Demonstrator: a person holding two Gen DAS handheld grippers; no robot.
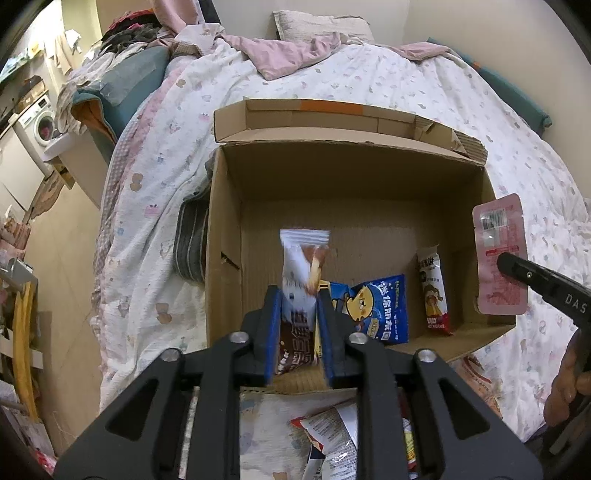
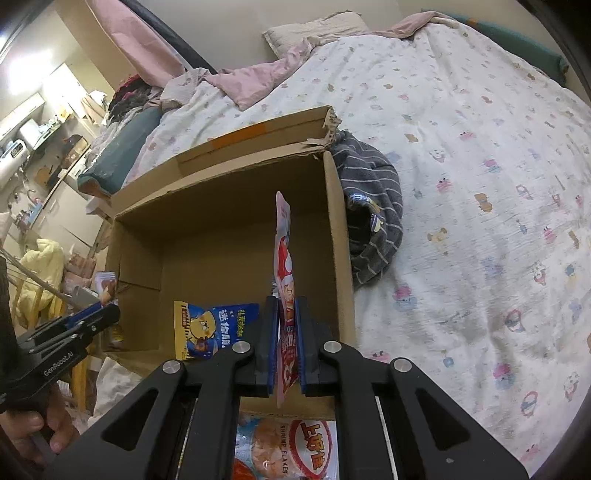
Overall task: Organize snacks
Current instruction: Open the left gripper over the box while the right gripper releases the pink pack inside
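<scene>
Cardboard box [image 1: 229,236], open, flaps up, the landmark for all entries; rests on a bed with a printed quilt [image 2: 480,184].

Left gripper [image 1: 299,325]: jaws pinching a white-and-brown snack packet [image 1: 301,266], held upright over the box's near wall.

Right gripper [image 2: 288,343]: jaws pressed on a pink pouch [image 2: 283,251], held edge-on above the box's right side.

In the box: blue snack bag [image 1: 376,306] and a slim bar wrapper [image 1: 434,291], both on the floor toward the near right.

Handling advice (a judgement): lower each packet well inside the walls before releasing; set them flat beside the blue bag, not atop it; release one at a time so the grippers do not meet.

Outside the box: loose packets [image 1: 332,435] just before its near wall; striped grey garment [image 2: 373,206] against its side; pillow [image 1: 321,24] beyond; washing machine [image 1: 40,122] far off to the left.
</scene>
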